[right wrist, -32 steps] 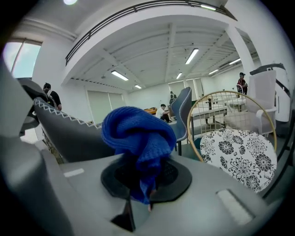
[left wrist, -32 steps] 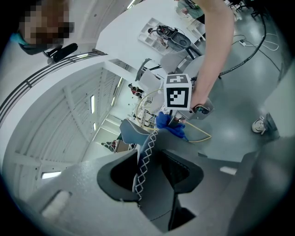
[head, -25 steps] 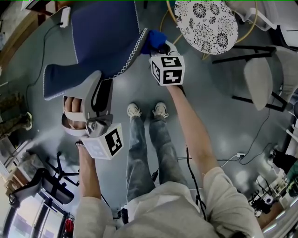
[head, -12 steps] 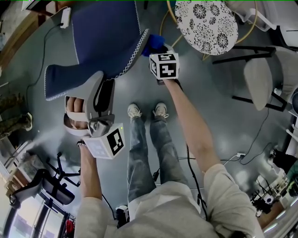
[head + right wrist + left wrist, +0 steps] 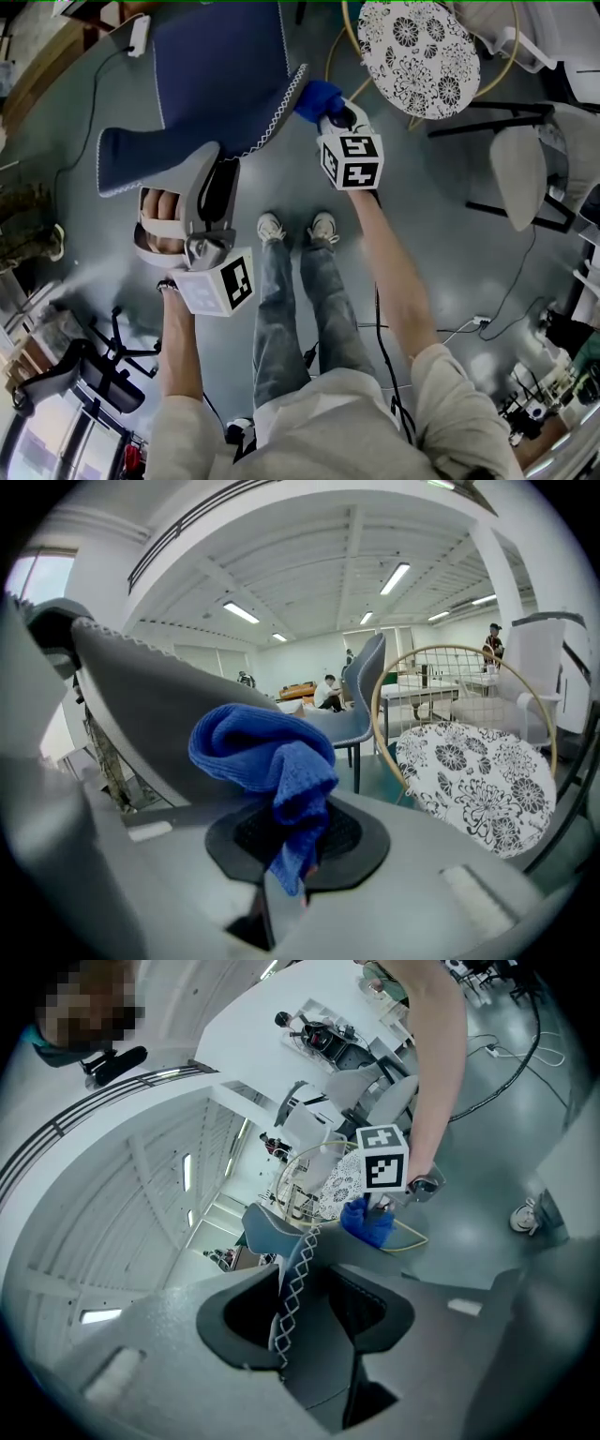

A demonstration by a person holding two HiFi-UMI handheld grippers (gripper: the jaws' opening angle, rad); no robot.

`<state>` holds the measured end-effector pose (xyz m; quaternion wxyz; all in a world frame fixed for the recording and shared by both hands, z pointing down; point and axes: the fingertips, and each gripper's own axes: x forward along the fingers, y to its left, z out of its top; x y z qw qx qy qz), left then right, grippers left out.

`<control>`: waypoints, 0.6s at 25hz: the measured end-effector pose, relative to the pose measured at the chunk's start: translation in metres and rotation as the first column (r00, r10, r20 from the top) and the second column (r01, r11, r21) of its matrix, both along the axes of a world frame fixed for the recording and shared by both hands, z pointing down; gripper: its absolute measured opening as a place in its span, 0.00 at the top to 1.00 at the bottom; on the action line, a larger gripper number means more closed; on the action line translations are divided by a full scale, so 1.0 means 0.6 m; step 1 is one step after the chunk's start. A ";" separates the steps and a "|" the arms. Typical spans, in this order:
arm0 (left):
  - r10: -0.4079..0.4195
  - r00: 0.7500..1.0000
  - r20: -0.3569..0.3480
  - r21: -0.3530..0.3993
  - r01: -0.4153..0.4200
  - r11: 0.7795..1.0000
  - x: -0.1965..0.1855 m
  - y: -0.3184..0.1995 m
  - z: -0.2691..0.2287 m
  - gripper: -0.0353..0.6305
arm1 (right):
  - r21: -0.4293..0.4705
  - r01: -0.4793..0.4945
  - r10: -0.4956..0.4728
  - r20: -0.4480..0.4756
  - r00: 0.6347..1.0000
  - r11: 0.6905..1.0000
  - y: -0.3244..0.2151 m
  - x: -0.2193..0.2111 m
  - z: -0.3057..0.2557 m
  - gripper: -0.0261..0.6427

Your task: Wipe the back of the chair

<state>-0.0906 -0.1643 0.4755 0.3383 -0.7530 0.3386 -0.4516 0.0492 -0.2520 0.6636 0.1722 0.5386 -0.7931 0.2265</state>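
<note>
The blue padded chair (image 5: 220,66) stands far left with its near edge clamped in the left gripper (image 5: 204,178), the right gripper (image 5: 330,108) holds the blue knitted cloth (image 5: 317,97) at its right corner, and the round flower-patterned seat (image 5: 417,56) lies just right.

Blue cloth (image 5: 317,98), navy white-stitched chair (image 5: 216,66)

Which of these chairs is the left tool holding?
The dark blue chair with zigzag-stitched edge, clamped by the left gripper; the floral chair and pale chair stand apart.
</note>
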 end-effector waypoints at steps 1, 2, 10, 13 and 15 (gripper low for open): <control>-0.002 1.000 -0.002 -0.001 0.002 1.000 0.000 0.000 0.000 0.71 | 0.021 0.006 -0.006 -0.003 1.000 1.000 0.009 0.001 -0.013 0.89; -0.005 1.000 -0.006 -0.001 0.005 1.000 0.000 -0.001 0.000 0.70 | 0.041 0.011 -0.011 -0.005 1.000 0.999 0.018 0.002 -0.027 0.89; -0.038 0.997 -0.074 -0.033 0.035 0.999 0.003 -0.003 -0.003 0.68 | 0.207 0.032 -0.035 0.015 0.999 0.978 0.097 -0.004 -0.164 0.89; -0.048 0.990 -0.135 -0.058 0.040 0.998 0.008 0.007 -0.012 0.68 | 0.207 0.010 -0.016 0.030 0.999 0.978 0.114 0.001 -0.186 0.89; -0.067 0.976 -0.207 -0.080 0.051 0.995 0.010 0.021 -0.021 0.68 | 0.200 0.001 -0.010 0.041 0.999 0.980 0.125 0.003 -0.203 0.89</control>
